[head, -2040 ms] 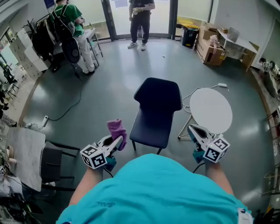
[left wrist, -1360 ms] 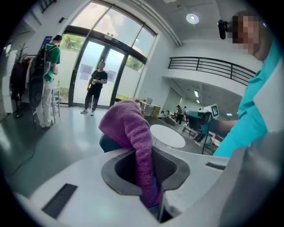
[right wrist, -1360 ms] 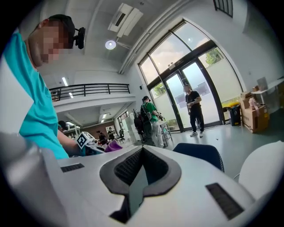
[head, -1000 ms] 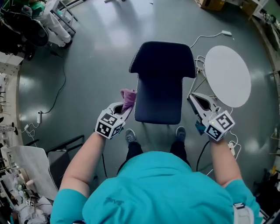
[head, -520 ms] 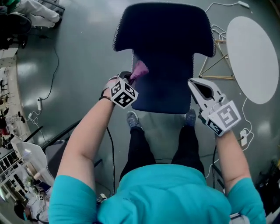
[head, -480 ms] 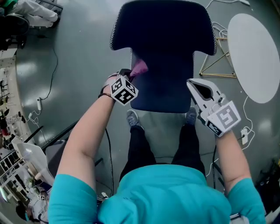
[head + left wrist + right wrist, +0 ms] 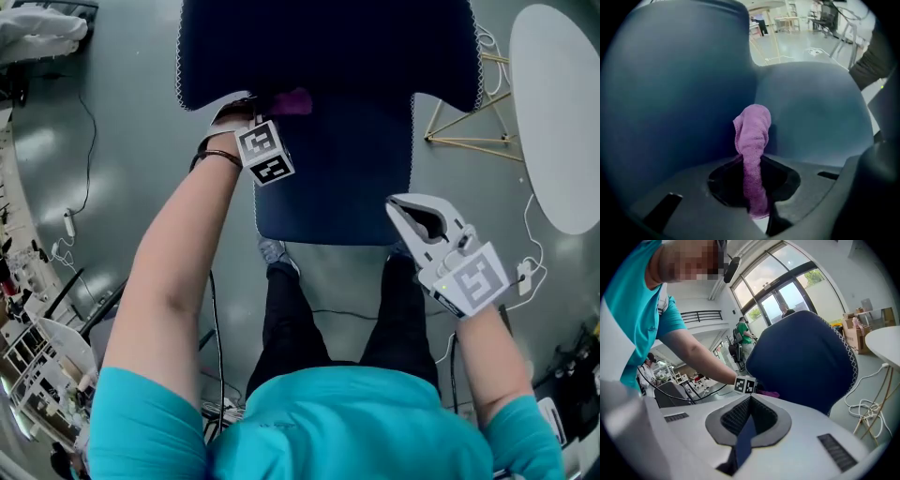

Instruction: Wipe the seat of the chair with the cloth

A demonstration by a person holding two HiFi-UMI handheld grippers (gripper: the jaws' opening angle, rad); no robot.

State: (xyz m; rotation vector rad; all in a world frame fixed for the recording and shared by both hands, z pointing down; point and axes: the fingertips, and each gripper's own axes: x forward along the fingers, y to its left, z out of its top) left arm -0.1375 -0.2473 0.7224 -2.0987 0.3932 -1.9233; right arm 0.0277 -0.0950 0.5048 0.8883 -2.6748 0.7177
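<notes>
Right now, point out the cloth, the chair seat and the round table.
cloth (image 7: 752, 150), left gripper view, middle of the bunched strip
chair seat (image 7: 347, 173), head view, middle of the cushion
round table (image 7: 562, 112), head view, bare white top

cloth (image 7: 752, 140): purple terry, nubbly, matt | chair (image 7: 347, 187): navy, smooth, matt, pale zigzag stitching at the edge | left gripper (image 7: 751, 164): dark matt plastic | right gripper (image 7: 750, 399): pale matt plastic, ribbed dark pads (image 7: 736, 417) | floor (image 7: 122, 141): grey, glossy | table (image 7: 562, 112): white, smooth top
</notes>
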